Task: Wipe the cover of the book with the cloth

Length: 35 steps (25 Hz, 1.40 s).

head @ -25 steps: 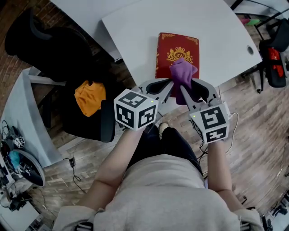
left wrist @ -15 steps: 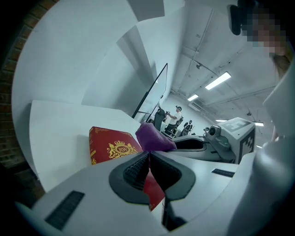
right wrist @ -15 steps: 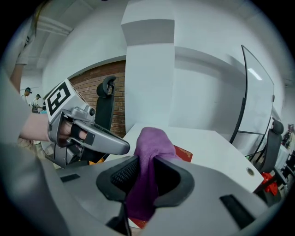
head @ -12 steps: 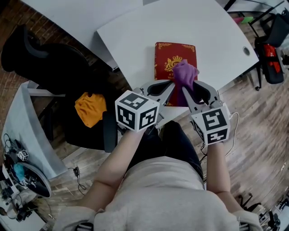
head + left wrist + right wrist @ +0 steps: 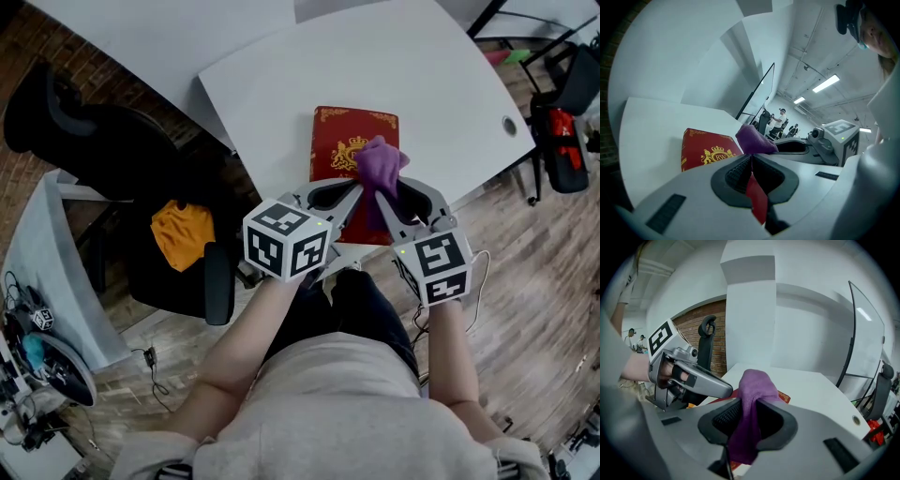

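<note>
A red book point(image 5: 338, 152) with a gold crest lies on the white table point(image 5: 422, 75) near its front edge. My right gripper point(image 5: 382, 190) is shut on a purple cloth point(image 5: 378, 164), which bunches up over the right half of the cover. In the right gripper view the cloth point(image 5: 754, 385) hangs down between the jaws of that gripper point(image 5: 747, 401). My left gripper point(image 5: 352, 193) rests over the book's near left part, jaws shut with nothing between the tips. In the left gripper view the book point(image 5: 705, 150) and cloth point(image 5: 752, 139) lie just past the left gripper point(image 5: 751, 156).
A black office chair point(image 5: 112, 131) stands left of the table with an orange cloth point(image 5: 183, 230) on its seat. Another chair point(image 5: 562, 122) is at the far right. The table has a cable hole point(image 5: 509, 124). A second white desk point(image 5: 141, 37) sits behind.
The right gripper has slid the purple cloth a little farther up the cover. The left gripper has stayed at the book's near edge. The head camera has drifted.
</note>
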Each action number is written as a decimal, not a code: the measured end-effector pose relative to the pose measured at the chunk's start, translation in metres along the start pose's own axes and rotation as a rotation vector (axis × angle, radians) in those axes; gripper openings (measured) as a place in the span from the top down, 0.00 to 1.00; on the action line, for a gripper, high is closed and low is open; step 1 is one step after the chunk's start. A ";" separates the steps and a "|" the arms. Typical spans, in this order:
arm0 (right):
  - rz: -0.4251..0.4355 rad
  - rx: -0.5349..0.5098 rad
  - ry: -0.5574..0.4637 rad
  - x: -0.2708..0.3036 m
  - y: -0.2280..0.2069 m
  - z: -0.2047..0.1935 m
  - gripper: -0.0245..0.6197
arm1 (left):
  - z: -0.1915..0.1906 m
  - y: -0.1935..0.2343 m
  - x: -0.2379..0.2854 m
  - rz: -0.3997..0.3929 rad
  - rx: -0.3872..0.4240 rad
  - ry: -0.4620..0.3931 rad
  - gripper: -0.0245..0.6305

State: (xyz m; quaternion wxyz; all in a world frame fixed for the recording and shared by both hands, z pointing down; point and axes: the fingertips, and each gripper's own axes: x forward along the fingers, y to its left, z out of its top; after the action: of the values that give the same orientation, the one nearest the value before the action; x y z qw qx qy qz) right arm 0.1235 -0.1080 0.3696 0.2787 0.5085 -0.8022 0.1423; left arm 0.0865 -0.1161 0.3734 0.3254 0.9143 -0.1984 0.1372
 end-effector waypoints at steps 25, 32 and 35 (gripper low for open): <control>0.087 -0.078 0.023 0.053 -0.085 0.010 0.80 | 0.028 0.039 0.053 0.132 -0.081 -0.032 0.92; 0.086 -0.102 0.040 0.065 -0.103 0.007 0.80 | 0.031 0.051 0.063 0.162 -0.111 -0.043 0.92; 0.095 -0.106 0.047 0.073 -0.108 0.005 0.80 | 0.033 0.057 0.067 0.172 -0.127 -0.047 0.92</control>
State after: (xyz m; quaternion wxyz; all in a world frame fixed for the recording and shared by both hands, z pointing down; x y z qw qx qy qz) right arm 0.1946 -0.2120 0.4023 0.3169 0.4508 -0.8251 0.1249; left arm 0.1244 -0.1960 0.4054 0.3650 0.8743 -0.2921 0.1303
